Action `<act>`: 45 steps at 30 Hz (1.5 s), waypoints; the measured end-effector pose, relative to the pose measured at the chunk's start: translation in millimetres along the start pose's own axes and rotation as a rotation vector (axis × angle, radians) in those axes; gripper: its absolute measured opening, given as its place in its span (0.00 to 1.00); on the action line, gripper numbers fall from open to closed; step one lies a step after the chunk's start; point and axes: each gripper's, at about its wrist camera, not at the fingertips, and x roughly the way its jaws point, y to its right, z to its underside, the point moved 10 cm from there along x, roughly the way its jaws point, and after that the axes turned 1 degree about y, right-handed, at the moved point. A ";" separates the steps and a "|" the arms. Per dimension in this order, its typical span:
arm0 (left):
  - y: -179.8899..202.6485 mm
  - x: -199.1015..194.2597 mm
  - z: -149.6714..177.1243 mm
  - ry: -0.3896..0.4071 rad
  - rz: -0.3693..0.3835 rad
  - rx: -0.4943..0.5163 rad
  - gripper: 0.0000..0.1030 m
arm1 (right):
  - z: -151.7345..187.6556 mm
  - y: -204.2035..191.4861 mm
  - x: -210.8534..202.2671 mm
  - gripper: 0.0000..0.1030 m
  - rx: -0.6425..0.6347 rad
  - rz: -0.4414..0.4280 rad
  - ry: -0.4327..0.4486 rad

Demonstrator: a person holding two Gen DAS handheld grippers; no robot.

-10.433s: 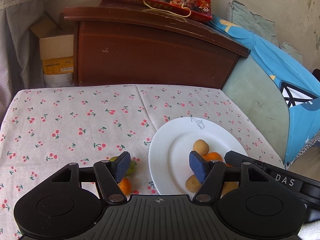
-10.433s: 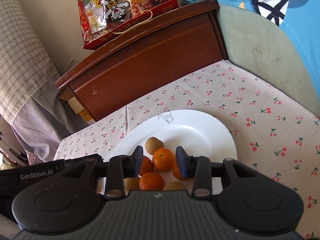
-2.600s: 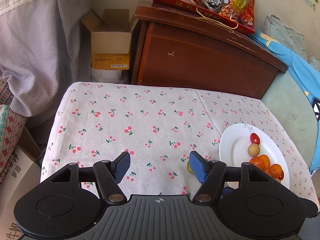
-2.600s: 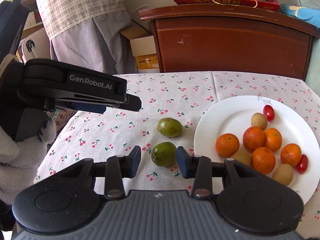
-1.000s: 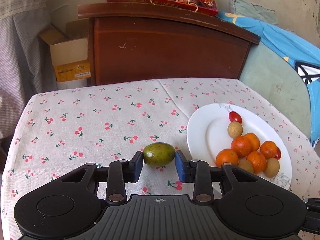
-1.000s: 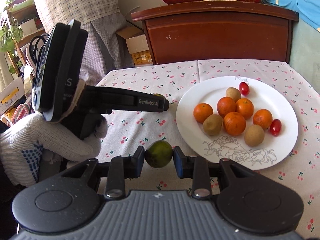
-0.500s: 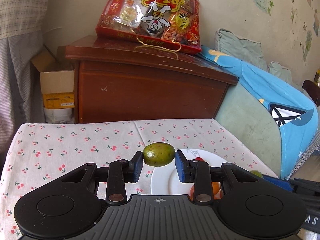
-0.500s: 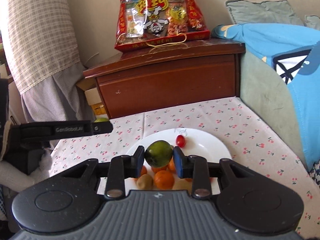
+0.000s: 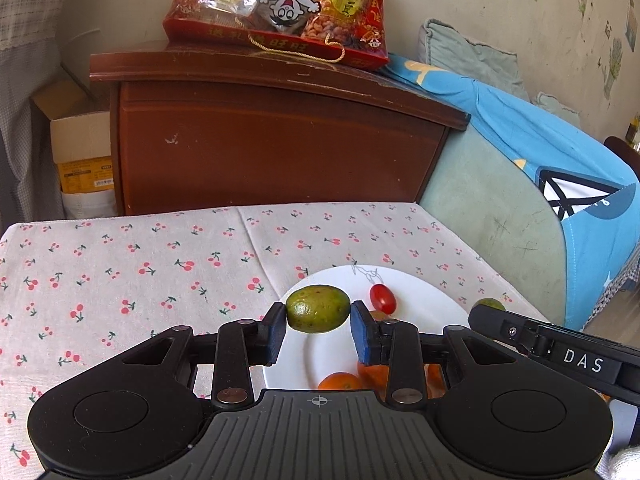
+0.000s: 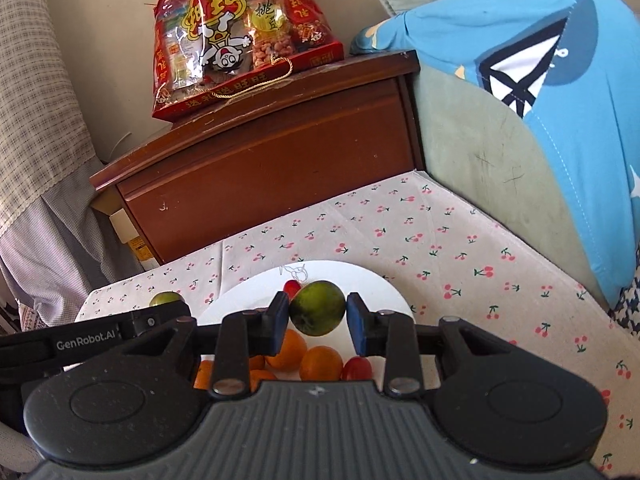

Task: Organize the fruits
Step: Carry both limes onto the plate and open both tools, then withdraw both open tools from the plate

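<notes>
My left gripper (image 9: 318,333) is pinching a green fruit (image 9: 318,309) between its blue pads (image 9: 363,336), and that fruit is an oval whose long axis runs straight across from one pad to the other, level with the tablecloth, its two ends pressed into the pads. It hangs above the near-left part of the white plate (image 9: 424,304), clear of the plate's surface. Just past it on the plate, toward the sketched flower mark at the far rim, lies a red cherry tomato (image 9: 383,299), tilted with its long axis slanting from near right to far left. Below my fingers, on the near part of the plate, I can see parts of oranges (image 9: 340,381), half hidden by the gripper body. My right gripper (image 10: 319,329) is likewise clamped on a second green fruit (image 10: 317,308); this one looks rounder, so I cannot tell which way its long axis lies. It is held above the middle of the plate (image 10: 376,284), over the oranges (image 10: 322,362) and just in front of a cherry tomato (image 10: 291,287); another tomato (image 10: 356,368) sits at the near side of the plate beside the oranges. From the right wrist view the left gripper's finger reaches in beside the plate's left rim. The plate rests on a cherry-print tablecloth (image 9: 120,264), with a brown wooden cabinet (image 9: 272,136) beyond the plate and a red snack bag (image 9: 280,8) on top of it.
</notes>
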 end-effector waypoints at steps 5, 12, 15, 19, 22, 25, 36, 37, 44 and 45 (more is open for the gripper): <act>1.2 12.4 11.8 -0.038 -0.015 0.009 0.31 | 4.6 0.1 13.2 0.31 0.022 -0.006 -0.018; 3.8 22.7 18.6 -0.062 -0.023 0.013 0.32 | 11.6 3.7 27.1 0.32 0.050 -0.006 -0.046; 6.3 20.9 16.7 -0.055 -0.020 0.017 0.33 | 11.3 3.5 26.7 0.33 0.054 -0.008 -0.044; 9.2 11.0 6.9 -0.027 -0.027 0.023 0.50 | 5.8 0.4 22.2 0.34 0.046 -0.010 -0.028; 8.1 0.6 0.0 -0.011 -0.037 0.025 0.56 | 1.0 0.0 14.9 0.36 0.049 -0.005 -0.016; 5.6 -9.1 -3.7 -0.024 -0.056 0.014 0.69 | -2.4 1.7 3.8 0.49 0.059 0.019 -0.011; -2.6 -50.8 11.5 -0.074 -0.136 -0.036 0.79 | 5.8 5.4 -39.1 0.76 0.066 0.104 -0.040; -4.2 -53.3 14.7 -0.083 -0.154 -0.036 0.79 | 9.0 6.5 -42.3 0.76 0.064 0.117 -0.048; -9.3 -66.2 36.1 -0.160 -0.250 -0.060 0.84 | 27.4 7.2 -54.1 0.84 0.085 0.146 -0.116; -9.0 -67.3 37.7 -0.170 -0.261 -0.060 0.85 | 29.2 7.0 -55.0 0.86 0.085 0.147 -0.126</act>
